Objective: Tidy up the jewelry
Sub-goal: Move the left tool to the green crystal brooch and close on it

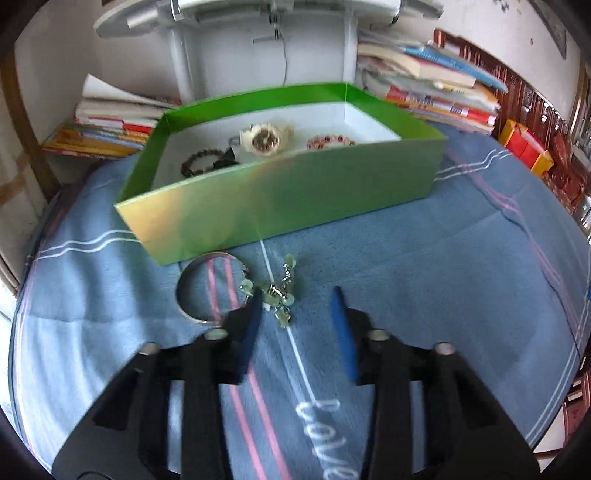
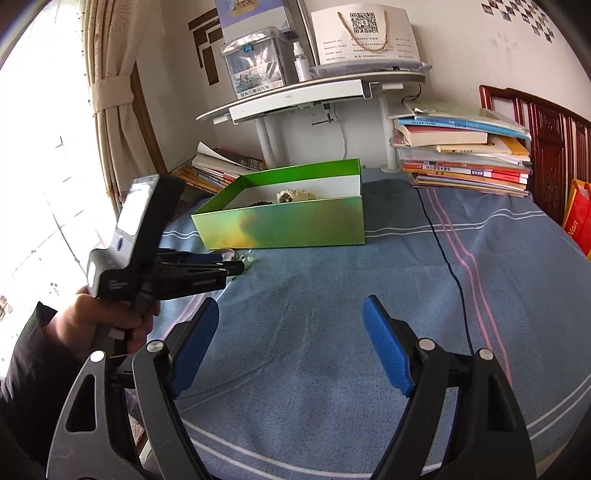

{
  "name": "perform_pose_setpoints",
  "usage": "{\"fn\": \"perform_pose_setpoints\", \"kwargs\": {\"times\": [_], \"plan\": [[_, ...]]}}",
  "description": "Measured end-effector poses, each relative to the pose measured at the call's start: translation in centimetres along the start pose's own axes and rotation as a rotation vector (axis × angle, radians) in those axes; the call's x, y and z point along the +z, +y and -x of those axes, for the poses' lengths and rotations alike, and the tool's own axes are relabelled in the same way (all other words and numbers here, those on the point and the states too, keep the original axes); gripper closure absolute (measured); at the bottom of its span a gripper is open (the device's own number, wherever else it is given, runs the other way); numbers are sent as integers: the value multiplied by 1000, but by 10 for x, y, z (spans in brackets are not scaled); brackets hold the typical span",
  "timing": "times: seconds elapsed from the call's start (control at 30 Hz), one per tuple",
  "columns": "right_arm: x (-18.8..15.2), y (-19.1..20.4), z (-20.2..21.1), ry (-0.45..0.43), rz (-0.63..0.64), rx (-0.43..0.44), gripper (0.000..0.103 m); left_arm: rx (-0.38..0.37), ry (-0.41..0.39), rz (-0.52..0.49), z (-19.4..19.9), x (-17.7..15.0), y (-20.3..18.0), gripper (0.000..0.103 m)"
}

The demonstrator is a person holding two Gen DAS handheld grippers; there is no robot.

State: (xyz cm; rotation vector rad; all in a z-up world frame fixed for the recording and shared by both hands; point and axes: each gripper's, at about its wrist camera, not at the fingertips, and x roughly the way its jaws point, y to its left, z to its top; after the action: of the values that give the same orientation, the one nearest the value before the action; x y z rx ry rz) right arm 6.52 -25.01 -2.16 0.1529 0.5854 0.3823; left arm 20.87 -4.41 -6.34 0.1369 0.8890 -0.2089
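1. Bed (image 1: 424, 277), blue striped cover, fills centre of frame.
2. Green box (image 1: 280, 206) upper centre.
3. Silver bangle (image 1: 210, 288) + green bead piece (image 1: 282, 291) just below box.
4. Book stacks (image 2: 465, 155) upper right & upper left.

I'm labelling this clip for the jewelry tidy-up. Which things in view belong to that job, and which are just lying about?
Part of the job:
green box
cream watch, dark bead bracelet and red bead bracelet inside it
silver bangle and green bead chain on the blue cloth
left claw, open

Lying about:
book stacks
white shelf
paper bag
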Motion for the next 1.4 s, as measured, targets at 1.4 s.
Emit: {"fn": "perform_pose_setpoints", "kwargs": {"times": [1.4], "plan": [[9, 33, -34, 66, 55, 14, 24, -88, -34, 25, -27, 23, 16, 97]]}}
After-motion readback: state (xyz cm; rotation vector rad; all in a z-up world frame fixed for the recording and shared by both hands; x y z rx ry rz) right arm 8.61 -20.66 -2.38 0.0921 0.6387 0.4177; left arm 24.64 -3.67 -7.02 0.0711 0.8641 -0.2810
